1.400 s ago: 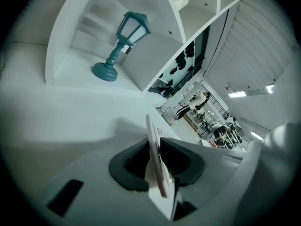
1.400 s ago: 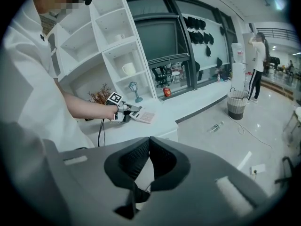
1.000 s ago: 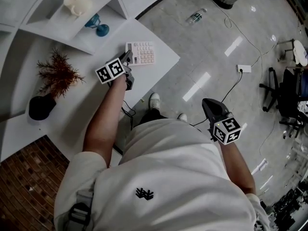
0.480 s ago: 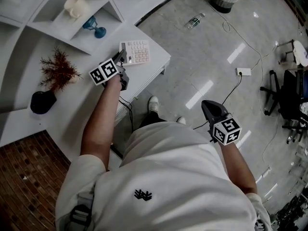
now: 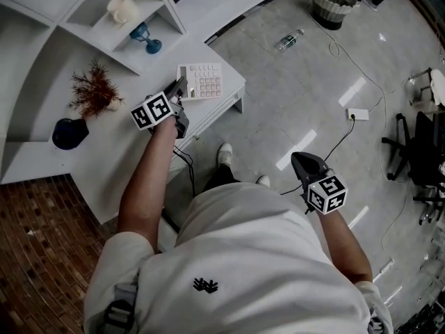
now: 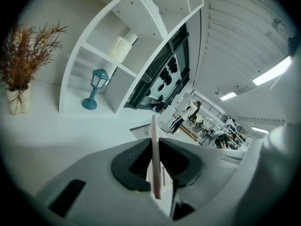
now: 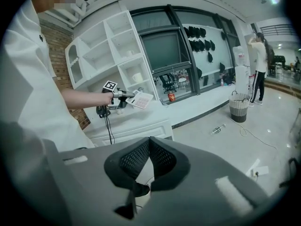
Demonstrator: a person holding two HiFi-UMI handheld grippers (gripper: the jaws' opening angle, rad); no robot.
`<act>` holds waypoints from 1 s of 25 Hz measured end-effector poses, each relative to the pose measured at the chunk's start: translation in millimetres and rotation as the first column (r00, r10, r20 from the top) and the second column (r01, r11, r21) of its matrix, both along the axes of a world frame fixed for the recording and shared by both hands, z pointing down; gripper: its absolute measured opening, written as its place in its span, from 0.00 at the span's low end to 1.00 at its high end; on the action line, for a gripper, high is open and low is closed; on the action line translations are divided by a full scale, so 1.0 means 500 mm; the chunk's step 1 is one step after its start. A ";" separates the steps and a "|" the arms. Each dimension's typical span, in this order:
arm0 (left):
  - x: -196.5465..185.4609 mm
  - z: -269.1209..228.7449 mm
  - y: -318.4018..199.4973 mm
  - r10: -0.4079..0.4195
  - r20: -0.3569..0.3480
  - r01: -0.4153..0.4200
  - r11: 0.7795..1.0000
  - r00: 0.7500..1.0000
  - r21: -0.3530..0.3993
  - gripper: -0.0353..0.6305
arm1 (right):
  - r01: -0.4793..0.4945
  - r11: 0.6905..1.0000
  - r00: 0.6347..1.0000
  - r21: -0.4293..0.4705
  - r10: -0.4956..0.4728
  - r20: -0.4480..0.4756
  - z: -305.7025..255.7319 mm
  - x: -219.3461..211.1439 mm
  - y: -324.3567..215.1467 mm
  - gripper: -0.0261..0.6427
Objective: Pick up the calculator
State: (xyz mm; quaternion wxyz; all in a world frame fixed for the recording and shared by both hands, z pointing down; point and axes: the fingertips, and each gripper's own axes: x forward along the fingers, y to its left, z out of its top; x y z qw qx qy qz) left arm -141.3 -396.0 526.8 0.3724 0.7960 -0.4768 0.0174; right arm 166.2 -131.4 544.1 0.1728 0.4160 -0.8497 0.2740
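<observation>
Calculator (image 5: pixel 202 81): edge-on between the left jaws, clamped at one end, above table (image 5: pixel 97 160) corner.
Left gripper (image 5: pixel 179 89): jaws narrow, pressed on calculator.
Right gripper (image 7: pixel 149 147): jaws together, empty, over floor (image 5: pixel 292 82).

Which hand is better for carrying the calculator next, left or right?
Left, probably. The left tongs are shut on the edge of the flat white calculator with pinkish keys, by the white table. The right tongs are shut and empty, far off over the shiny grey floor.
</observation>
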 end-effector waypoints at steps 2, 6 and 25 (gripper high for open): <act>0.012 -0.016 0.025 0.002 -0.004 -0.002 1.000 1.000 0.010 0.13 | 0.008 1.000 1.000 0.005 -0.008 0.009 0.002 0.008 0.013 0.06; 0.033 -0.045 0.072 0.003 -0.010 -0.002 1.000 1.000 0.030 0.13 | 0.040 0.999 0.999 0.012 -0.040 0.023 0.008 0.015 0.037 0.06; 0.125 -0.143 0.284 0.034 -0.061 -0.028 0.995 0.998 0.094 0.13 | 0.098 0.995 0.995 0.030 -0.099 0.027 0.017 0.078 0.146 0.06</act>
